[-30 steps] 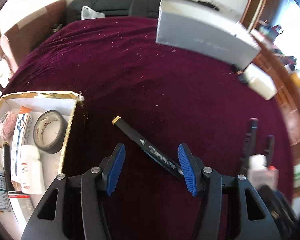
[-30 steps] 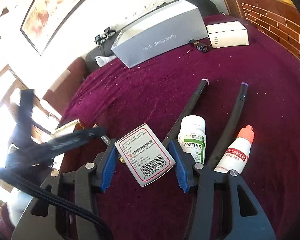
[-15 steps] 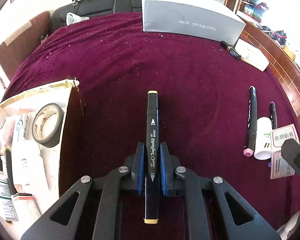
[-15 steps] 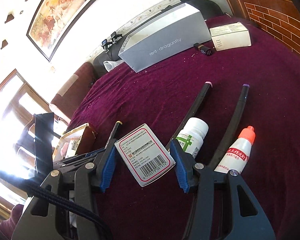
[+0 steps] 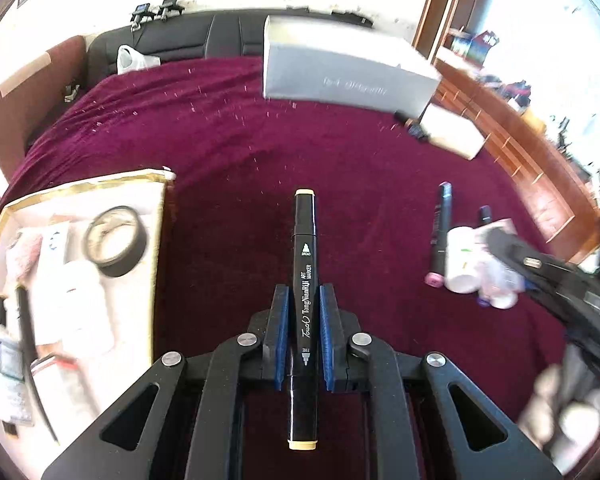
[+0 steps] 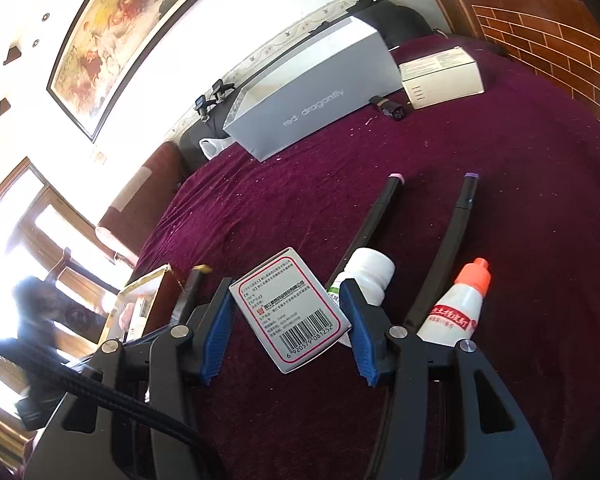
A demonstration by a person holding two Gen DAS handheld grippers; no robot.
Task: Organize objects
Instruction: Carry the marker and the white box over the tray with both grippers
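My left gripper [image 5: 303, 300] is shut on a black art marker [image 5: 304, 240] with cream end caps and holds it above the maroon cloth [image 5: 228, 152]. The gold-edged white box [image 5: 158, 216] lies to its left, with a tape roll [image 5: 114, 242] and other items inside. My right gripper [image 6: 286, 304] is open, its blue pads on either side of a small white medicine box [image 6: 290, 308] with a barcode. A white pill bottle [image 6: 370, 274], a dropper bottle with an orange cap [image 6: 458, 308], a pink-tipped marker [image 6: 374, 216] and a purple-tipped marker [image 6: 448, 236] lie beside it.
A grey box marked "red dragonfly" [image 6: 316, 96] and a white carton [image 6: 440, 72] stand at the far edge, with a small dark object [image 6: 390, 108] between them. A dark sofa [image 5: 172, 40] lies behind the table. A wooden cabinet [image 5: 532, 152] is to the right.
My left gripper closed on the black marker and lifted it, turning it straight along the fingers. My right gripper stayed open around the medicine box with little movement.
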